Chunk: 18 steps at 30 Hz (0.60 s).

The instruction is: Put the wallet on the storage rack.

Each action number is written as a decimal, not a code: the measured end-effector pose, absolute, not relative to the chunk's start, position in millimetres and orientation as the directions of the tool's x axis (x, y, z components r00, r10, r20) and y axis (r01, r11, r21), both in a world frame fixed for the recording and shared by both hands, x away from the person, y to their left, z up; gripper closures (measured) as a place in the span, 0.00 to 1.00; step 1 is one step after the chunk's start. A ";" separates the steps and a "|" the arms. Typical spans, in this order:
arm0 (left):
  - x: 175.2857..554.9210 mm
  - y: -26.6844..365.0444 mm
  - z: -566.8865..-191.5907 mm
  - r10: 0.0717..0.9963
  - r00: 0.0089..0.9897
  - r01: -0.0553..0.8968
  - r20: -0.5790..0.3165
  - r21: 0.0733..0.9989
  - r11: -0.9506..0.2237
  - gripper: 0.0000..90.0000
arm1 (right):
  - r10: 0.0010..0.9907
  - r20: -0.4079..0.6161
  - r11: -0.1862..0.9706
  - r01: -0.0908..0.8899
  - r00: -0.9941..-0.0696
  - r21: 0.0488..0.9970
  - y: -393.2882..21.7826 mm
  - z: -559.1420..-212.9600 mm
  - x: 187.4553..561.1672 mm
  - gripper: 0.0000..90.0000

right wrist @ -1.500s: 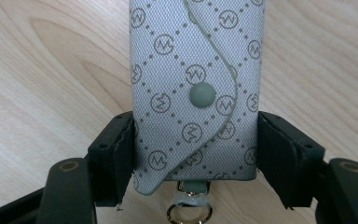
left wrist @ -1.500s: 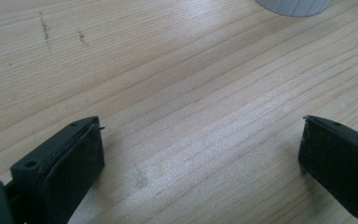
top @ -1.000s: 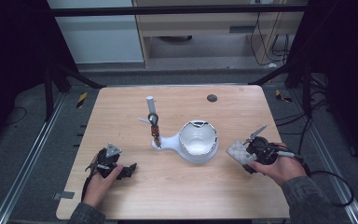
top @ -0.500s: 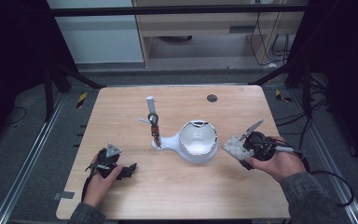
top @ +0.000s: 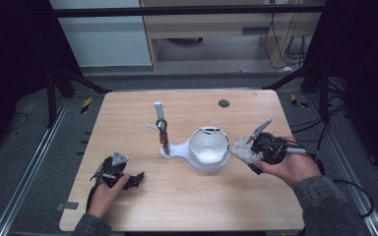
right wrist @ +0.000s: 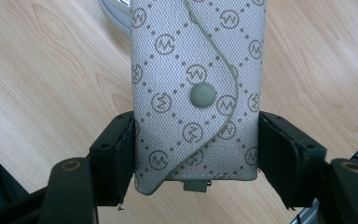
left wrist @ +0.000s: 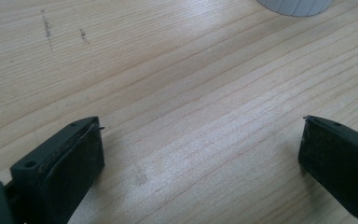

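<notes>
**Pouch clamped in the right jaws, bowl just to its left**

The grey patterned pouch (right wrist: 198, 93) sits squarely in the right gripper (right wrist: 196, 154), the two black jaws pressing on its long sides near the bottom end. Its long axis runs straight out along the jaws, away from the hand, with the snap button facing the camera and the flap curving across the front. In the high view the pouch (top: 242, 151) hangs just above the tabletop (top: 187, 206) at the right, its far end pointing toward the white bowl (top: 207, 150), very close to the rim and possibly touching it; from here I can't tell.

That is the relation to watch: the bowl lies directly ahead of the pouch's free end, so a push along the jaws' own line would carry it over the rim, and my guess is that's the plan.

Over on the left, the left gripper (top: 119, 173) rests low on the tabletop, well apart from the bowl. Its jaws stand wide open with nothing between them, only bare wood. The right hand is plainly the nearer one. Behind the bowl stands a small upright stand (top: 161, 129), clear of the path.
</notes>
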<state>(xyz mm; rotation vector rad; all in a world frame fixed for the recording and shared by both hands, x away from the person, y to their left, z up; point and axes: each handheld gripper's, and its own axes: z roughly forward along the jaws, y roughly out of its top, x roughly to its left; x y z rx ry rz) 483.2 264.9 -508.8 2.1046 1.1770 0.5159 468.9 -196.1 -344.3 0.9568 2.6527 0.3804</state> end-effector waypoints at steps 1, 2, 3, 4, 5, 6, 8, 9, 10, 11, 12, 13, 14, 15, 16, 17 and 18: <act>483.1 264.7 -508.9 0.857 0.514 0.594 0.018 0.713 -0.372 0.00 | 0.647 -0.186 0.748 0.569 -0.740 0.341 -194.4 -342.8 469.3 0.36; 483.1 264.7 -508.9 0.857 0.514 0.594 0.019 0.713 -0.372 0.00 | 0.644 -0.186 0.751 0.566 -0.743 0.341 -192.5 -341.7 469.8 0.36; 483.1 264.7 -508.9 0.857 0.514 0.594 0.018 0.713 -0.371 0.00 | 0.639 -0.189 0.755 0.562 -0.745 0.339 -190.7 -340.9 470.3 0.36; 483.0 264.7 -508.9 0.857 0.514 0.594 0.018 0.713 -0.372 0.00 | 0.636 -0.190 0.758 0.559 -0.748 0.337 -188.8 -340.4 471.0 0.36; 483.0 264.7 -508.9 0.857 0.514 0.594 0.019 0.713 -0.372 0.00 | 0.639 -0.189 0.756 0.563 -0.746 0.335 -186.5 -339.9 471.3 0.36; 483.0 264.7 -508.9 0.858 0.514 0.594 0.018 0.713 -0.371 0.00 | 0.633 -0.192 0.761 0.557 -0.750 0.333 -184.6 -339.4 472.1 0.36; 483.2 264.6 -509.0 0.858 0.513 0.594 0.018 0.714 -0.370 0.00 | 0.625 -0.192 0.767 0.551 -0.756 0.329 -180.4 -338.8 473.3 0.36; 483.4 264.4 -509.0 0.859 0.512 0.595 0.017 0.714 -0.369 0.00 | 0.623 -0.187 0.769 0.549 -0.760 0.328 -178.7 -338.9 474.3 0.36; 483.5 264.2 -508.9 0.860 0.511 0.595 0.018 0.714 -0.368 0.00 | 0.621 -0.183 0.770 0.549 -0.762 0.326 -177.3 -339.2 475.7 0.36; 483.5 264.2 -509.0 0.860 0.511 0.595 0.017 0.714 -0.368 0.00 | 0.618 -0.179 0.772 0.548 -0.765 0.321 -175.9 -339.8 477.4 0.36; 483.5 264.2 -509.0 0.860 0.511 0.595 0.018 0.714 -0.368 0.00 | 0.612 -0.183 0.778 0.544 -0.769 0.315 -174.7 -340.3 479.2 0.36; 483.5 264.2 -508.9 0.860 0.511 0.595 0.017 0.714 -0.368 0.00 | 0.610 -0.184 0.780 0.543 -0.771 0.311 -173.1 -340.4 480.5 0.36; 483.5 264.3 -508.9 0.859 0.511 0.595 0.018 0.714 -0.369 0.00 | 0.610 -0.183 0.780 0.543 -0.771 0.310 -171.5 -340.2 481.5 0.36; 483.5 264.2 -509.0 0.860 0.511 0.595 0.018 0.714 -0.368 0.00 | 0.607 -0.183 0.782 0.540 -0.773 0.311 -170.0 -339.9 482.3 0.36; 483.5 264.2 -509.0 0.859 0.511 0.595 0.018 0.714 -0.368 0.00 | 0.604 -0.180 0.784 0.537 -0.777 0.311 -168.8 -339.9 483.0 0.36; 483.5 264.2 -508.9 0.860 0.511 0.596 0.017 0.714 -0.368 0.00 | 0.603 -0.180 0.785 0.538 -0.777 0.307 -167.3 -339.7 483.4 0.36; 483.5 264.2 -508.9 0.860 0.511 0.596 0.017 0.714 -0.368 0.00 | 0.599 -0.182 0.788 0.534 -0.780 0.305 -165.9 -339.7 483.9 0.36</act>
